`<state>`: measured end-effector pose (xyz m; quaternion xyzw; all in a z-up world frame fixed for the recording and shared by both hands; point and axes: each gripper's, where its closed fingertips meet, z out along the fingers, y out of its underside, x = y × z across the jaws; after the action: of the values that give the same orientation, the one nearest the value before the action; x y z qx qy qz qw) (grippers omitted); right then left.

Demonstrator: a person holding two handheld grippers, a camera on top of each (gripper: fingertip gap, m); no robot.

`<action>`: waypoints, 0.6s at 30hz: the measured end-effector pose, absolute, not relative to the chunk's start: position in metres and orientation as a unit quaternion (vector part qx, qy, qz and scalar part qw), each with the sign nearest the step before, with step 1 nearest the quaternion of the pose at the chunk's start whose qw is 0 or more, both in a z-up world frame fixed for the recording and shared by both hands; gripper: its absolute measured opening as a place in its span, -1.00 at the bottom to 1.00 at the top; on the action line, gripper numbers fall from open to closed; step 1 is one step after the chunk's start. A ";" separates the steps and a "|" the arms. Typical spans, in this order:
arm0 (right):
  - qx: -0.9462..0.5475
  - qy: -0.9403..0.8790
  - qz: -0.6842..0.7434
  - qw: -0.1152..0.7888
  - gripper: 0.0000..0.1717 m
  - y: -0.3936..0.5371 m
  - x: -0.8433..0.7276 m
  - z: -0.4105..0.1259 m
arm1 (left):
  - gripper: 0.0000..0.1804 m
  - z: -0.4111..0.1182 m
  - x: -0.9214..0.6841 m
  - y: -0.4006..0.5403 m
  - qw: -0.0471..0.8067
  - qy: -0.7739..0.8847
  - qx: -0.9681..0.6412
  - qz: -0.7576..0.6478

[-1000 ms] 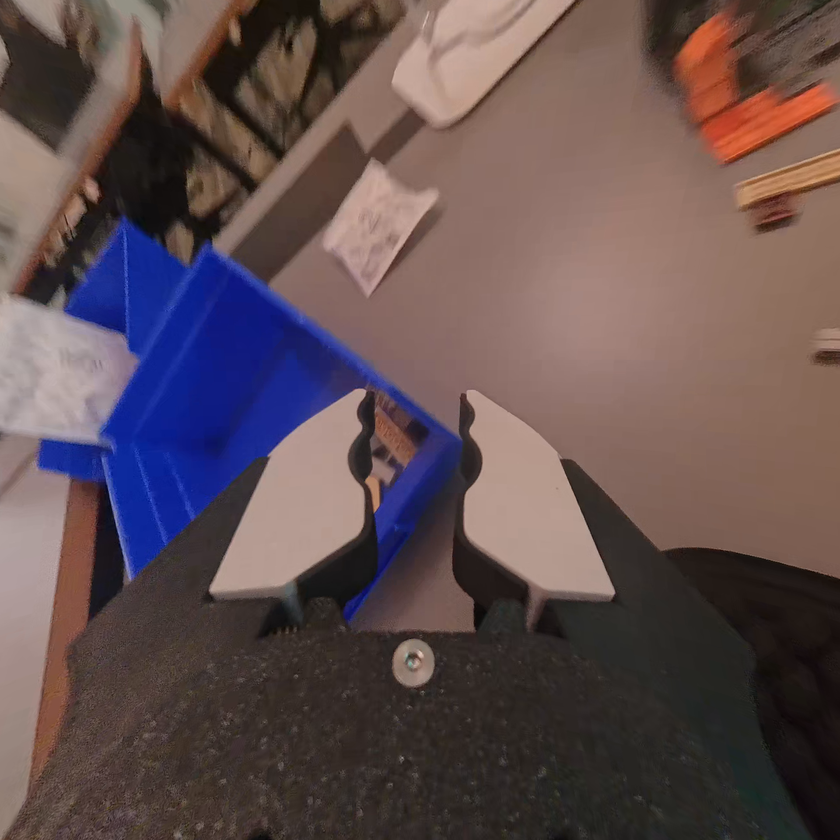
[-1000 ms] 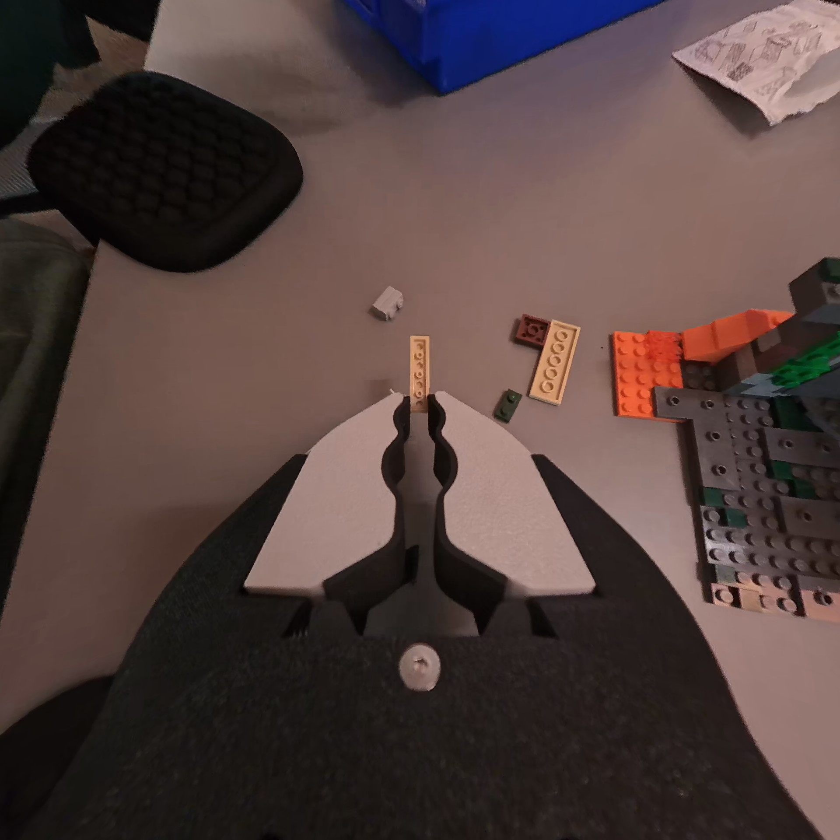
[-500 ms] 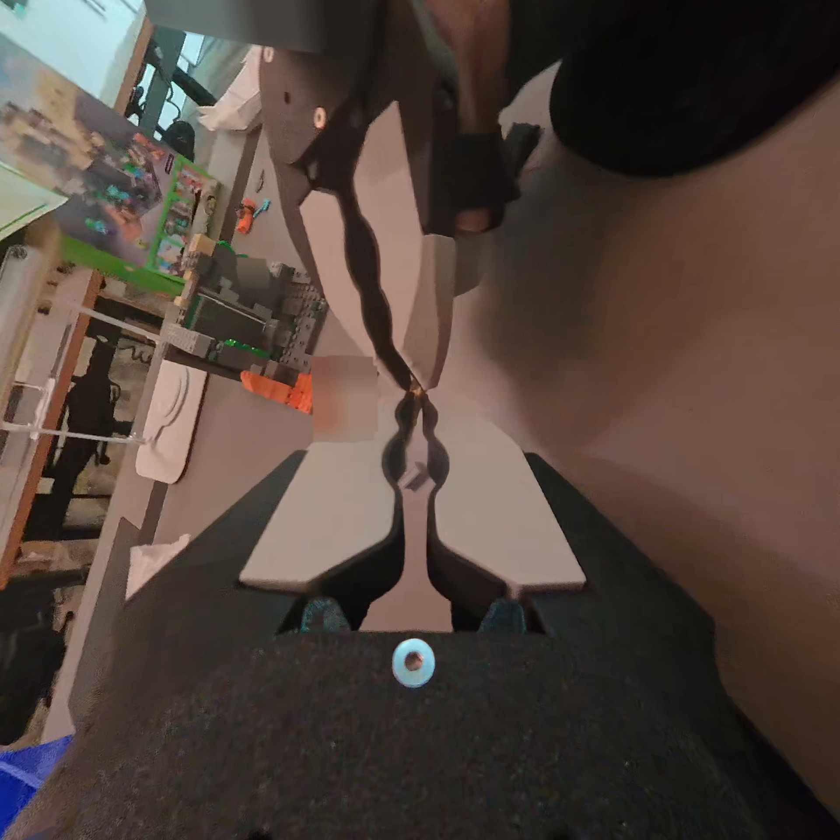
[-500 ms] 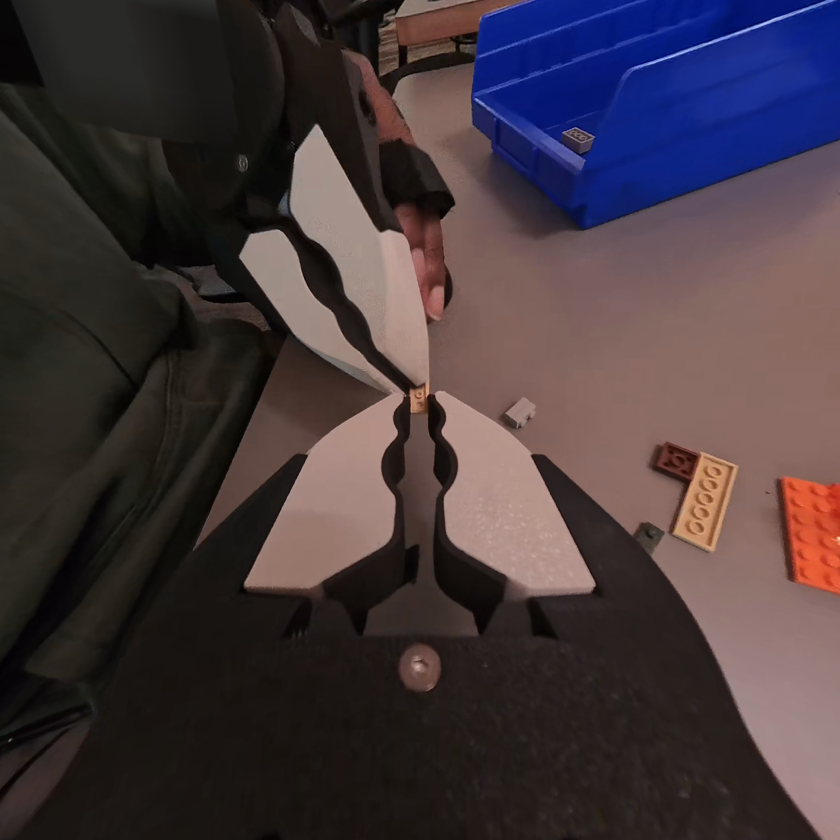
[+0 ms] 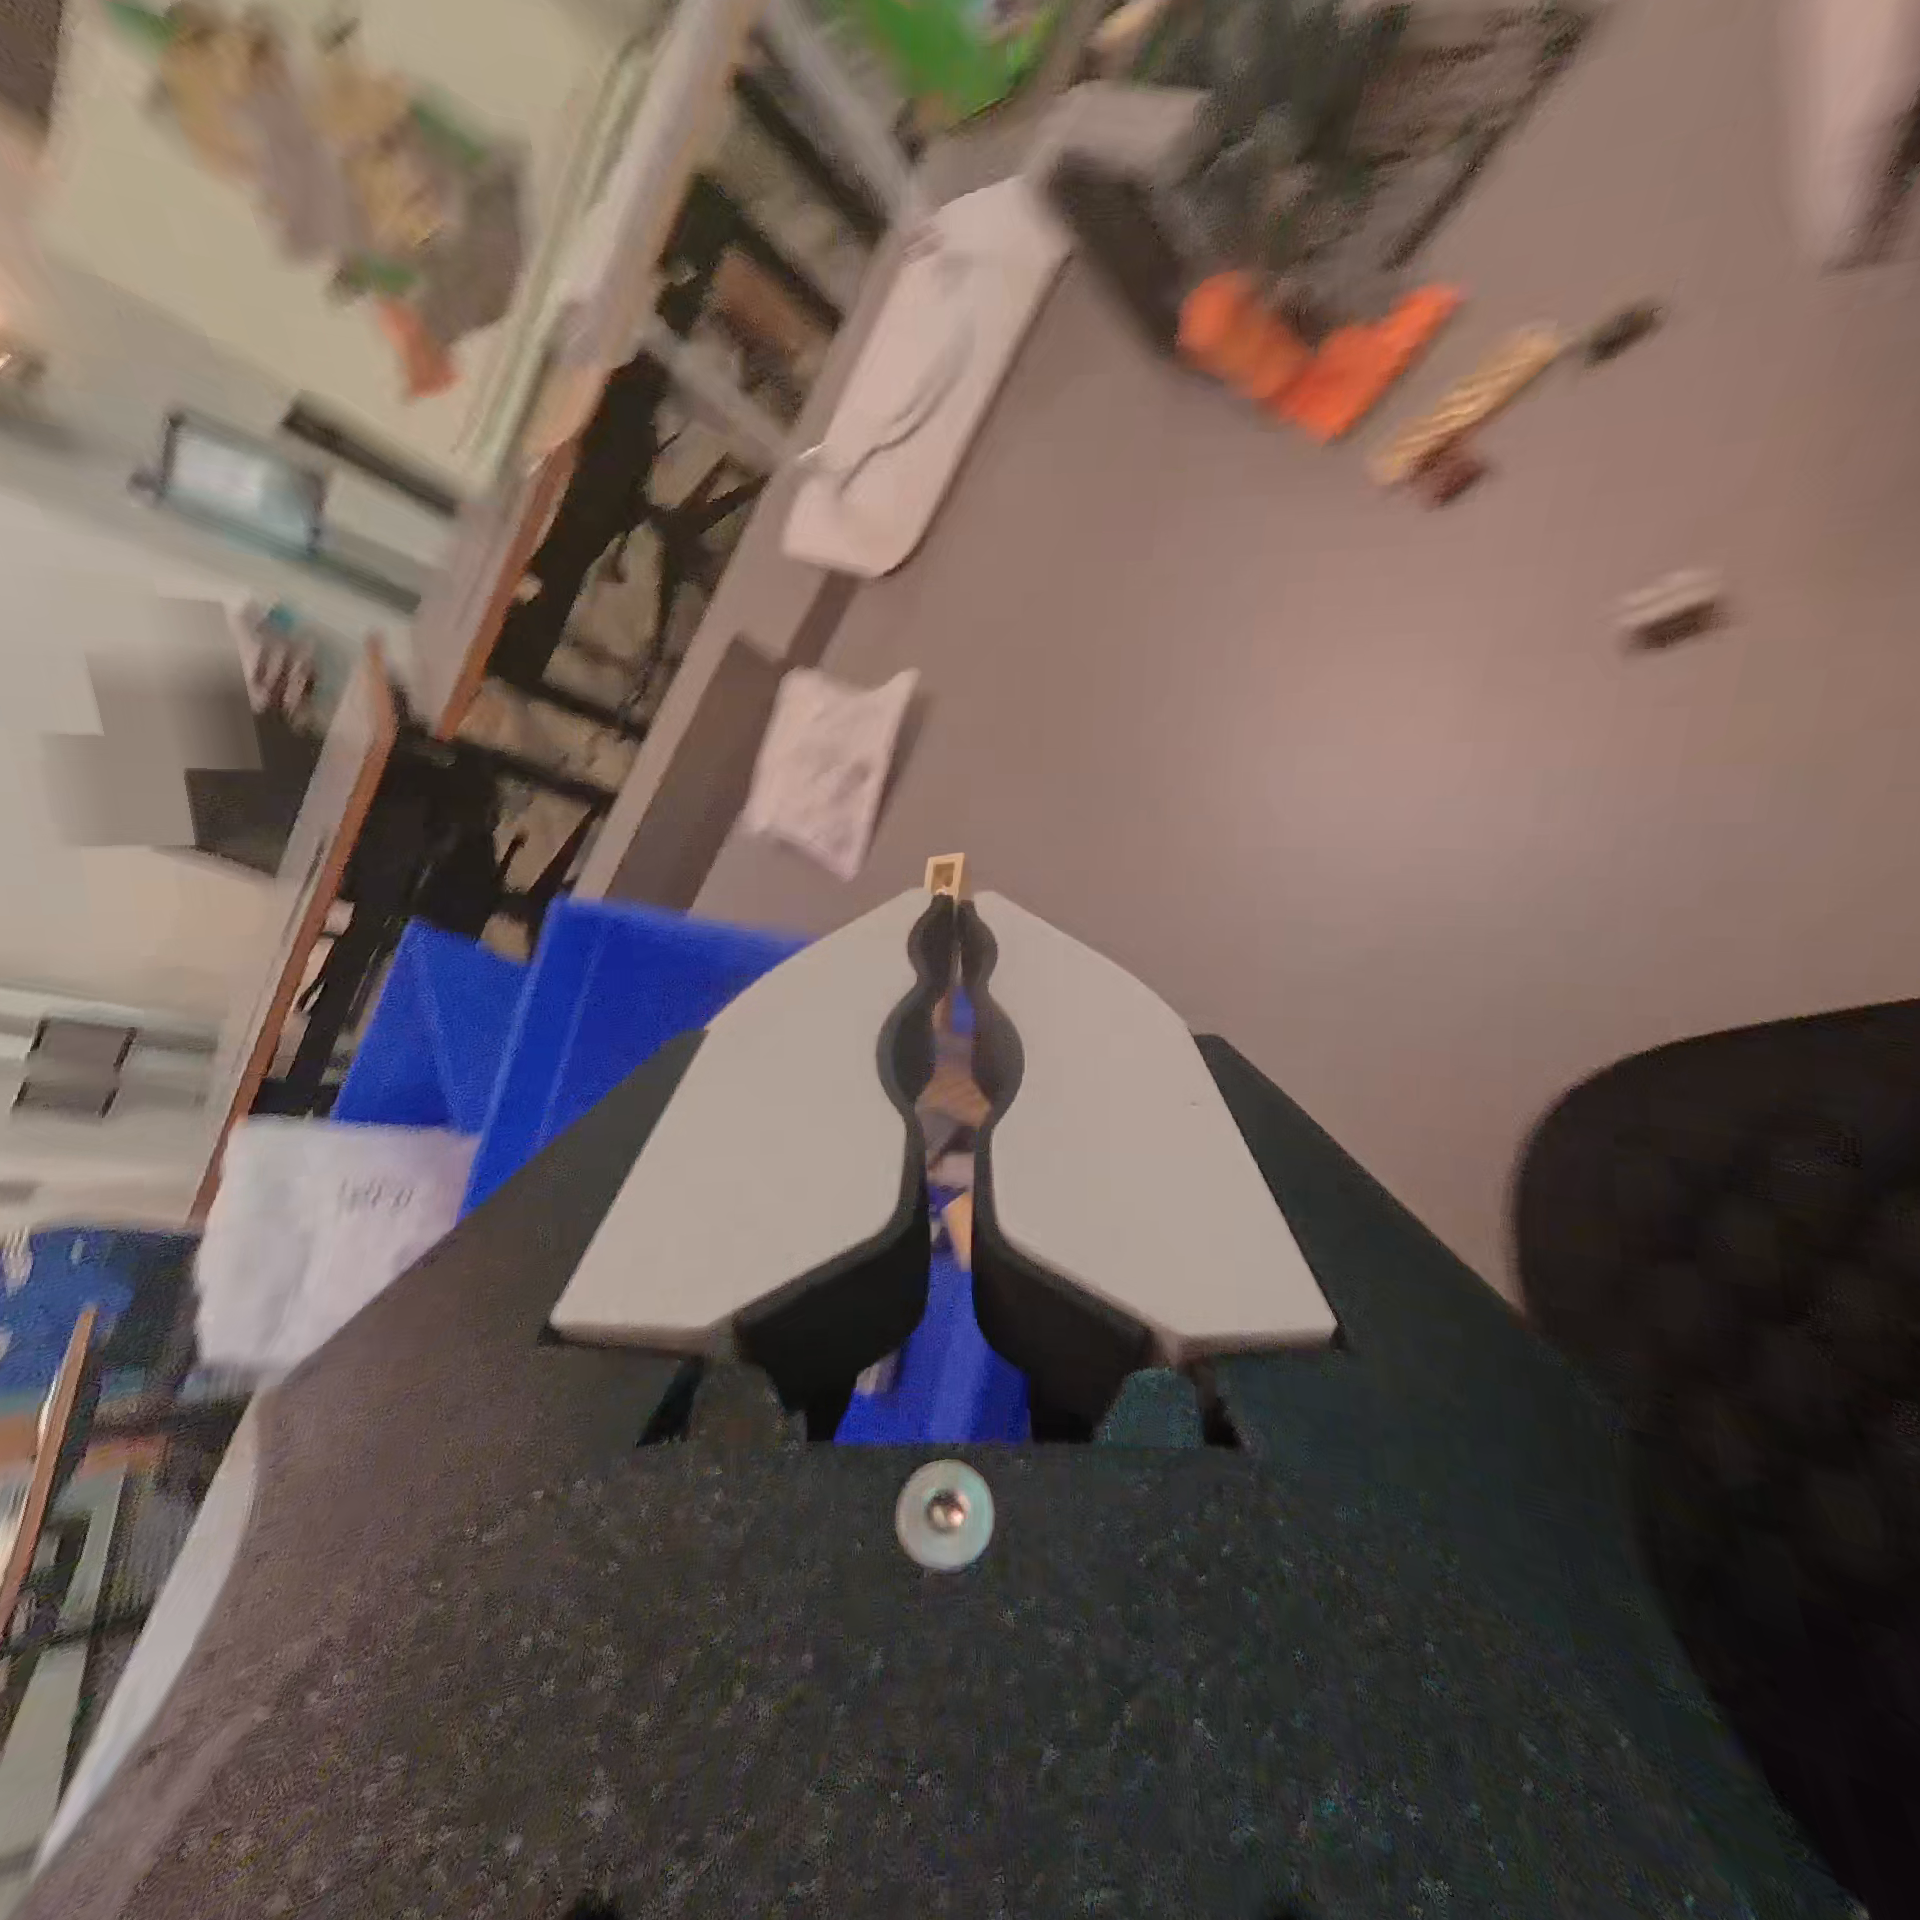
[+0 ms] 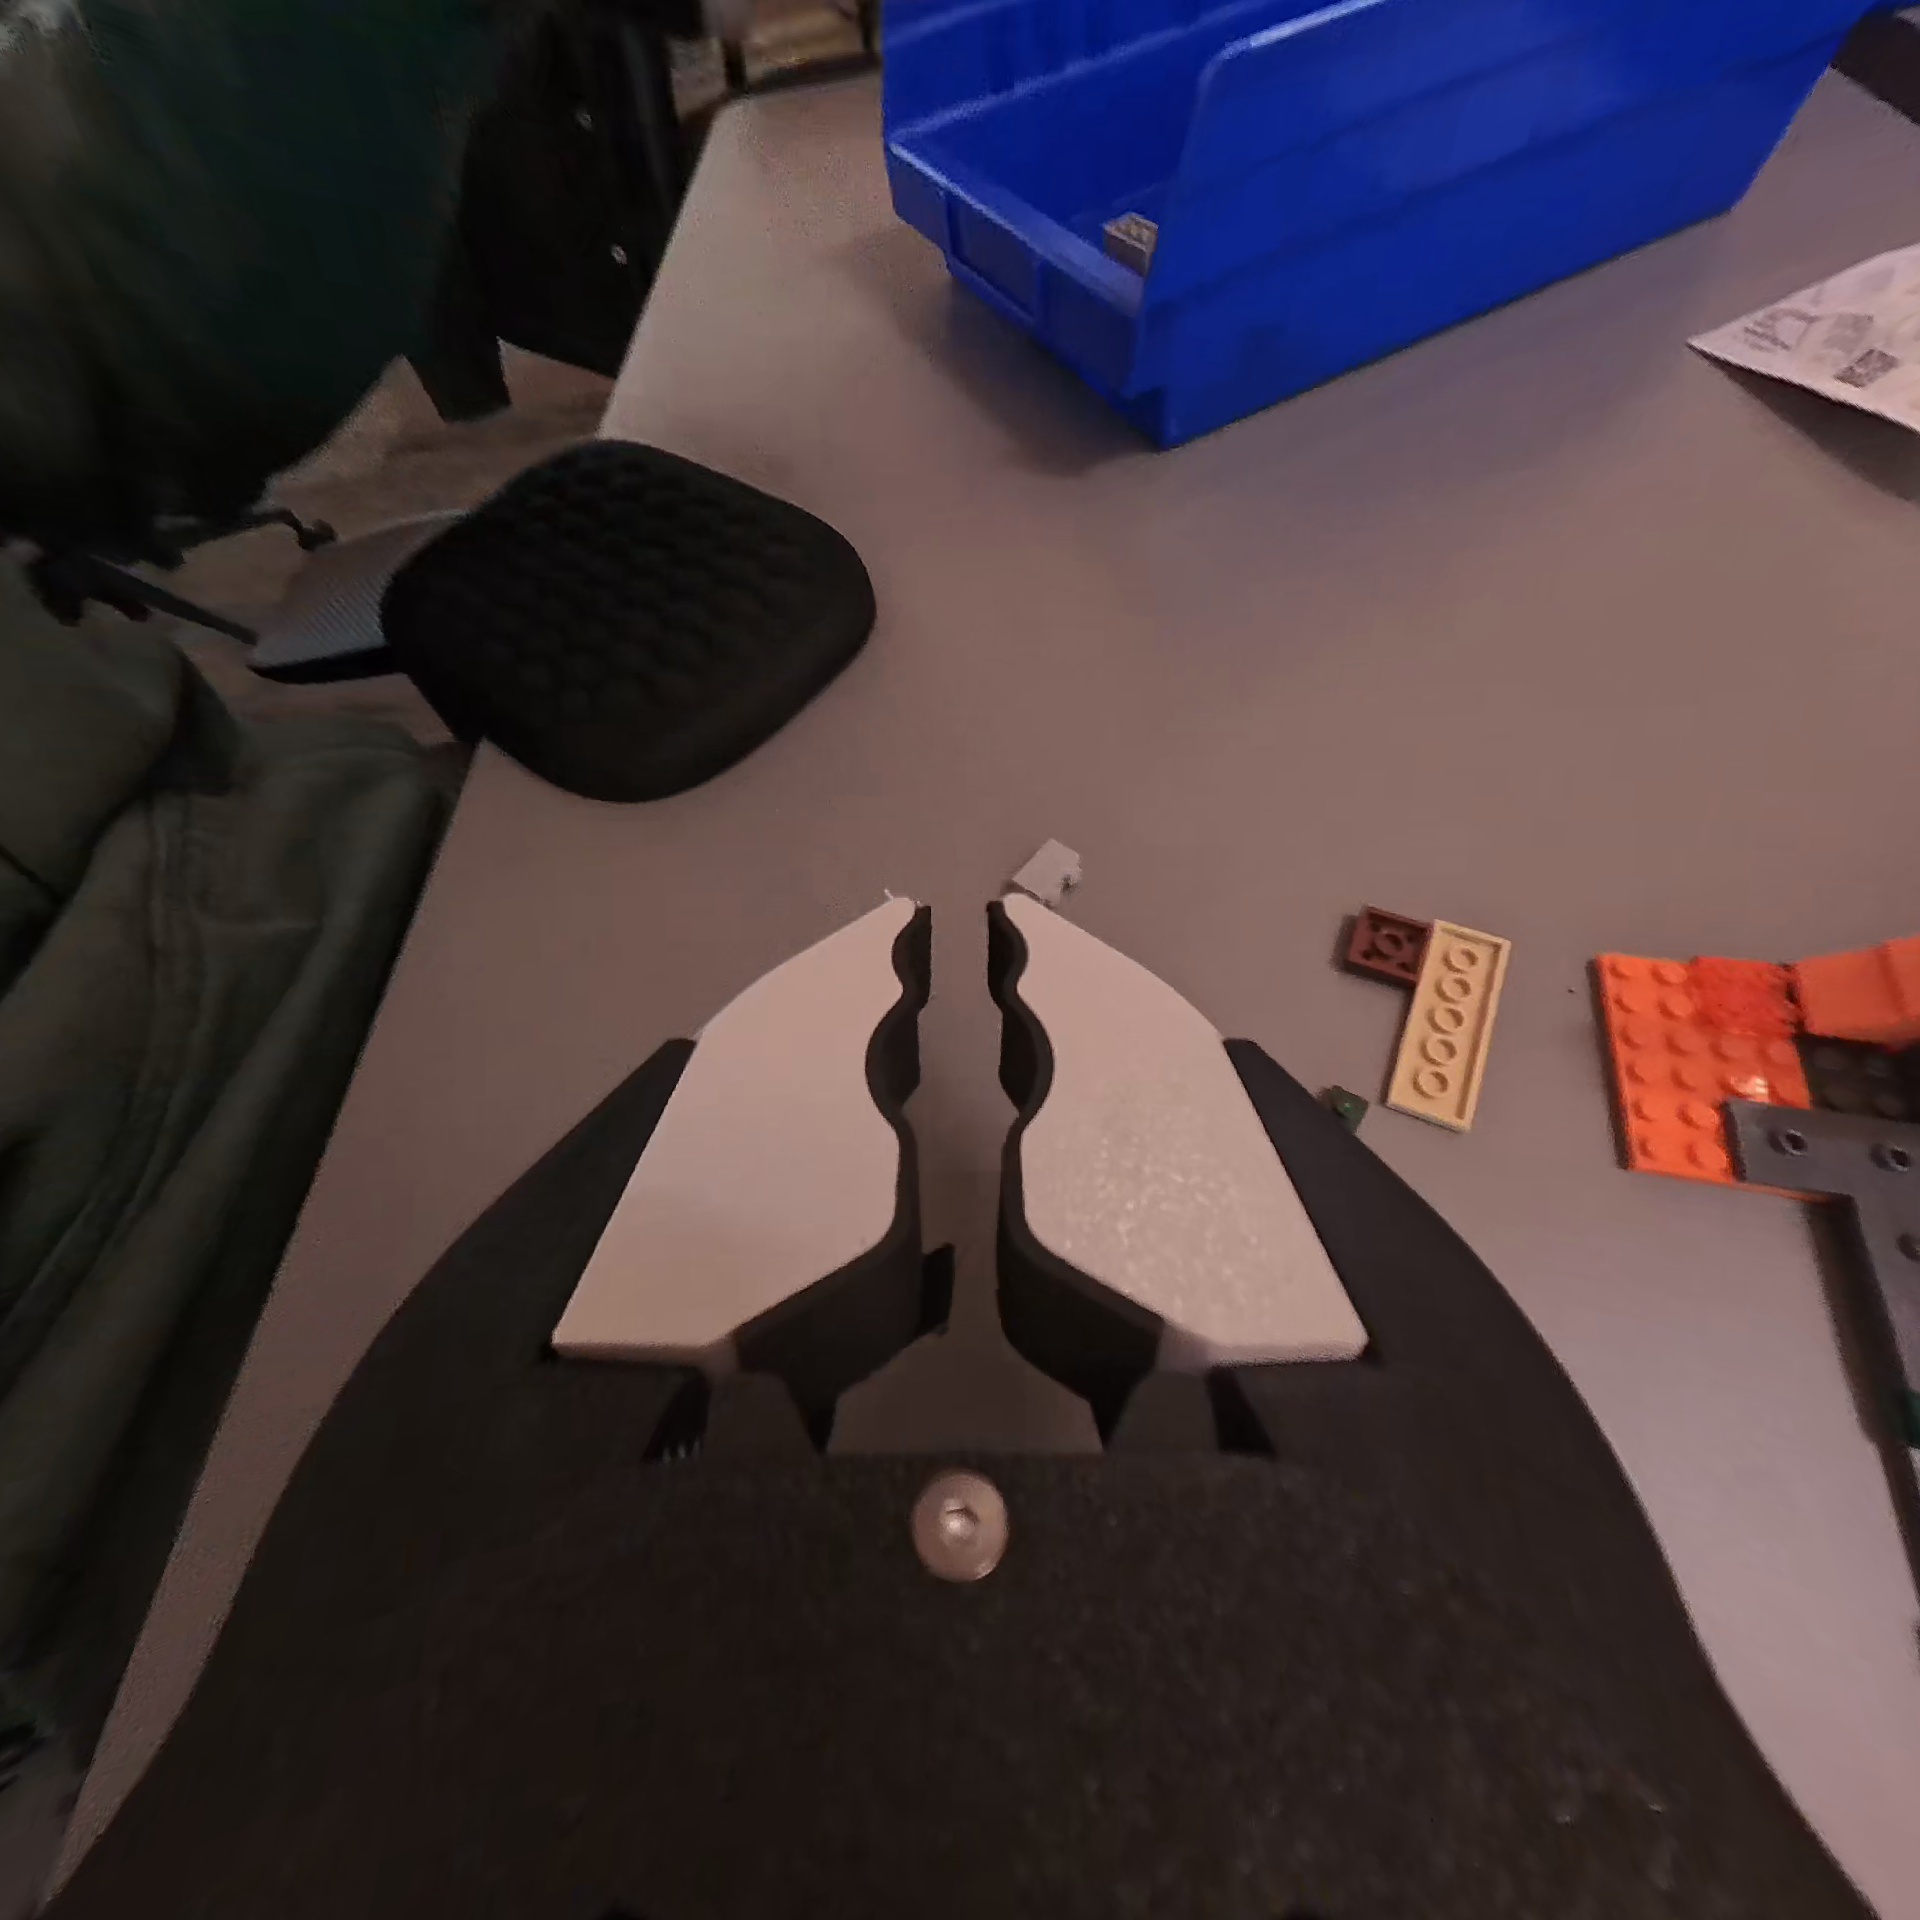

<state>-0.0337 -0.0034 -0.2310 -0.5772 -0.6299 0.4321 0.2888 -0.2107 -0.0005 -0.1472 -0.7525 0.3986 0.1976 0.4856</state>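
Currently working over the grey table (image 6: 1195, 623), passing the blue bin (image 6: 1351, 260) near its far edge and the black honeycomb pad (image 6: 623, 613) overhanging its left edge. Finding, toward the right edge, an orange plate (image 6: 1694, 1049) butting against a dark brick build (image 6: 1849, 1195), then a wide tan plate (image 6: 1449, 1023) touching a brown square plate (image 6: 1382, 943), then a small grey brick (image 6: 1051, 868) nearer the middle.

Hovering the right gripper (image 6: 956, 914) released and empty above the table, right fingertip just beside the grey brick. Clenching the left gripper (image 5: 951, 904) on a thin tan strip (image 5: 945, 875), pinching it at the very tips, short end poking forward, up off the table beside the bin (image 5: 582, 1039).

Risking, probably, a twist or slip of the strip: gripping so little of it while swinging fast enough to be smearing the left wrist view. Risking also a nudge of the grey brick by the right fingertip.

Showing the pinched strip in the left wrist view only, plus a white tray (image 5: 914, 374) at the far edge; catching neither in the right wrist view. Showing the loose plates crisply in the right wrist view only, against mere orange smears (image 5: 1340, 353) in the left.
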 end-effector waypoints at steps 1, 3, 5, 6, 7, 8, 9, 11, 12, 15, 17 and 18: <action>-0.581 -0.634 0.421 0.290 -0.88 -0.002 -0.035 -0.235 | -0.98 -0.143 -0.230 0.002 0.490 0.374 -0.761 0.203; -0.585 -0.639 0.406 0.290 -0.86 -0.001 -0.038 -0.242 | -0.98 -0.147 -0.260 0.006 0.477 0.327 -0.792 0.195; -0.594 -0.640 0.390 0.291 -0.85 0.002 -0.041 -0.247 | -0.97 -0.156 -0.283 0.010 0.467 0.295 -0.811 0.196; -0.599 -0.643 0.377 0.294 -0.84 0.004 -0.042 -0.251 | -0.97 -0.161 -0.292 0.011 0.462 0.278 -0.819 0.199; -0.602 -0.646 0.364 0.297 -0.84 0.006 -0.043 -0.254 | -0.89 -0.167 -0.299 0.012 0.455 0.262 -0.828 0.199; -0.605 -0.647 0.354 0.299 -0.83 0.007 -0.045 -0.257 | -0.78 -0.173 -0.304 0.013 0.446 0.249 -0.838 0.194; -0.609 -0.647 0.346 0.300 -0.82 0.008 -0.048 -0.258 | -0.72 -0.177 -0.308 0.013 0.444 0.236 -0.843 0.192; -0.620 -0.647 0.331 0.297 -0.80 0.009 -0.052 -0.262 | -0.65 -0.179 -0.304 0.013 0.456 0.230 -0.841 0.180; -0.624 -0.649 0.320 0.294 -0.78 0.008 -0.055 -0.264 | -0.63 -0.180 -0.302 0.013 0.461 0.229 -0.840 0.174; -0.636 -0.656 0.286 0.290 -0.75 0.007 -0.063 -0.269 | -0.57 -0.185 -0.297 0.012 0.458 0.230 -0.842 0.167; -0.642 -0.662 0.263 0.283 -0.74 0.006 -0.068 -0.274 | -0.55 -0.189 -0.297 0.012 0.454 0.228 -0.845 0.164; -0.644 -0.665 0.252 0.280 -0.73 0.006 -0.071 -0.277 | -0.54 -0.192 -0.297 0.012 0.451 0.228 -0.848 0.160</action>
<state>-0.0707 0.0057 -0.2768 -0.6443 -0.6654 0.2524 0.2800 -0.2974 0.0118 -0.1923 -0.8477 0.2280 0.1602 0.4514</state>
